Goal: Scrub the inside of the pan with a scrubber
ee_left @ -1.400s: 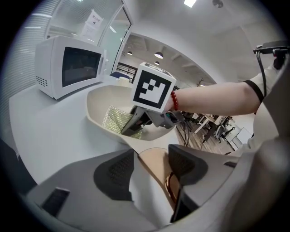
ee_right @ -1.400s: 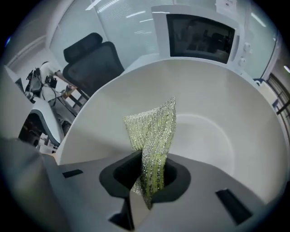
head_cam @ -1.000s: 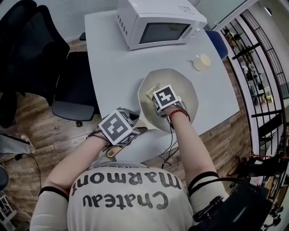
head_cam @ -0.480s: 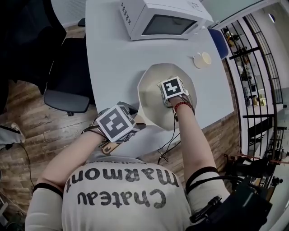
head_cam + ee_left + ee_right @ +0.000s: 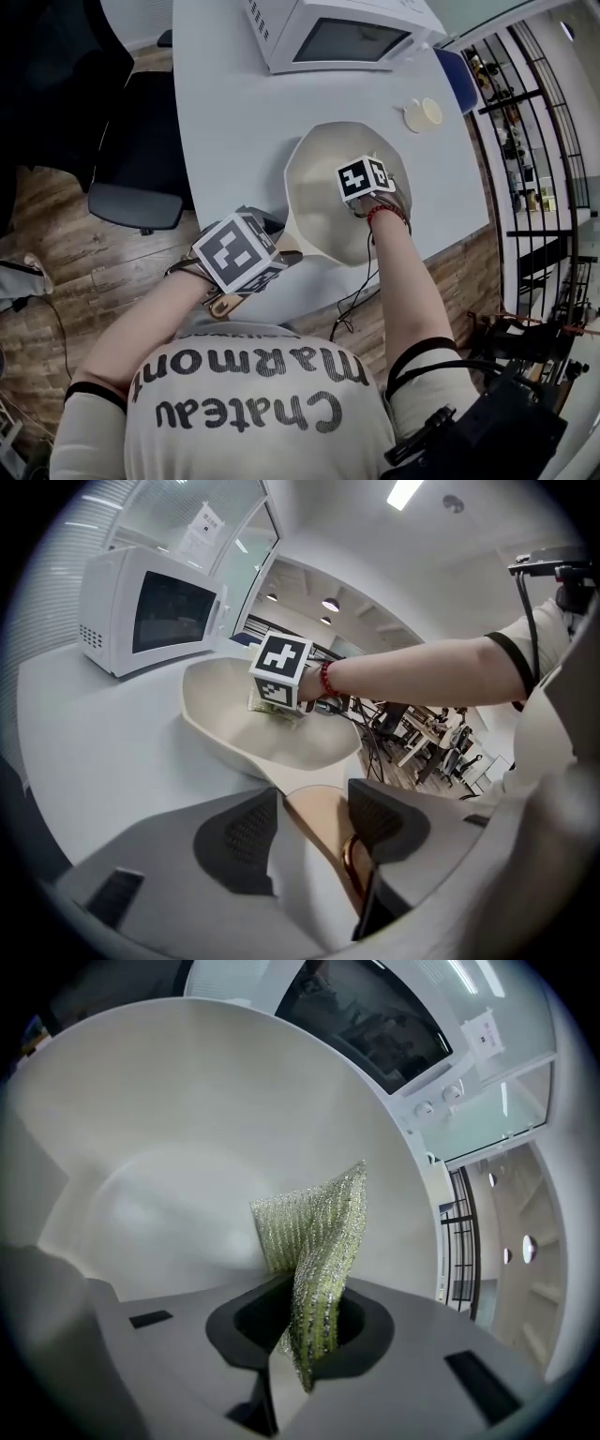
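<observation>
Yellow-green mesh scrubber (image 5: 319, 1241), folded, pinched in my right gripper (image 5: 305, 1326) jaws, inside the cream pan (image 5: 169, 1147), frame centre. My left gripper (image 5: 314, 827) jaws clamp its tan handle (image 5: 319, 813).

Microwave (image 5: 342, 33) beyond pan (image 5: 314, 202) — open tabletop (image 5: 225, 122) leftward

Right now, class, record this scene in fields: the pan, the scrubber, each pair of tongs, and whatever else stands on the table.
Pan: cream, on the white table
Scrubber: greenish mesh, inside the pan
Left tongs: closed on the pan's handle
Right tongs: closed on the scrubber
Other: microwave beyond the pan
</observation>
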The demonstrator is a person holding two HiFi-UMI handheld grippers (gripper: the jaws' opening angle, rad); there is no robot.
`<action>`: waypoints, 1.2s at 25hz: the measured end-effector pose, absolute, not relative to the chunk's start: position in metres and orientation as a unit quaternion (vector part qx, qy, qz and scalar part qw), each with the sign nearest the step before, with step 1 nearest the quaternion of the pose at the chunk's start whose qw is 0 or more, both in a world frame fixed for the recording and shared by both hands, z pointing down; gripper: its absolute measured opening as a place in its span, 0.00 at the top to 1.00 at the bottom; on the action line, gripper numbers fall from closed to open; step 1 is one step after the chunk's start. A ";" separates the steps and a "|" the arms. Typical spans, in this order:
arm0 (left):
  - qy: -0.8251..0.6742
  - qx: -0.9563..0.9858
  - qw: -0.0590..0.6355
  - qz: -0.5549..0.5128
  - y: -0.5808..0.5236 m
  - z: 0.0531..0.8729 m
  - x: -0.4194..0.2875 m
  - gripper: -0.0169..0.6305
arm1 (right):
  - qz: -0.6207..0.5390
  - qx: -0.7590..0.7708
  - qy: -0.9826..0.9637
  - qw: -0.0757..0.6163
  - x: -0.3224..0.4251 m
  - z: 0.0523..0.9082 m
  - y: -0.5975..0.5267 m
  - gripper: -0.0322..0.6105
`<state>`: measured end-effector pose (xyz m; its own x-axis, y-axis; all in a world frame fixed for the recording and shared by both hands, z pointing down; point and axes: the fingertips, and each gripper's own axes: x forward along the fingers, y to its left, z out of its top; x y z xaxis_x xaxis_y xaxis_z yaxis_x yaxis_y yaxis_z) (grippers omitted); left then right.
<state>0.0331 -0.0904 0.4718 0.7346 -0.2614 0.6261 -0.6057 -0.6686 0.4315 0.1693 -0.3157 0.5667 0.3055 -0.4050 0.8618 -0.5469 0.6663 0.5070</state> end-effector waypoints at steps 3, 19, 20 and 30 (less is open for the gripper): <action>-0.246 0.874 0.322 0.266 -0.091 0.471 0.035 0.58 | 0.023 0.406 -0.573 0.711 0.173 0.566 -0.320 0.86; -0.242 0.873 0.325 0.273 -0.089 0.474 0.034 0.58 | -0.053 0.436 -0.561 0.702 0.185 0.538 -0.343 0.87; -0.243 0.873 0.325 0.272 -0.089 0.474 0.034 0.58 | -0.052 0.437 -0.562 0.700 0.188 0.535 -0.344 0.87; -0.255 0.870 0.318 0.276 -0.090 0.472 0.032 0.60 | -0.031 0.466 -0.577 0.670 0.202 0.509 -0.347 0.86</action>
<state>0.0324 -0.0904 0.4722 0.7173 -0.2681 0.6431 -0.6195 -0.6679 0.4125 0.2024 -0.3466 0.5090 0.3318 -0.5790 0.7448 -0.4970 0.5638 0.6597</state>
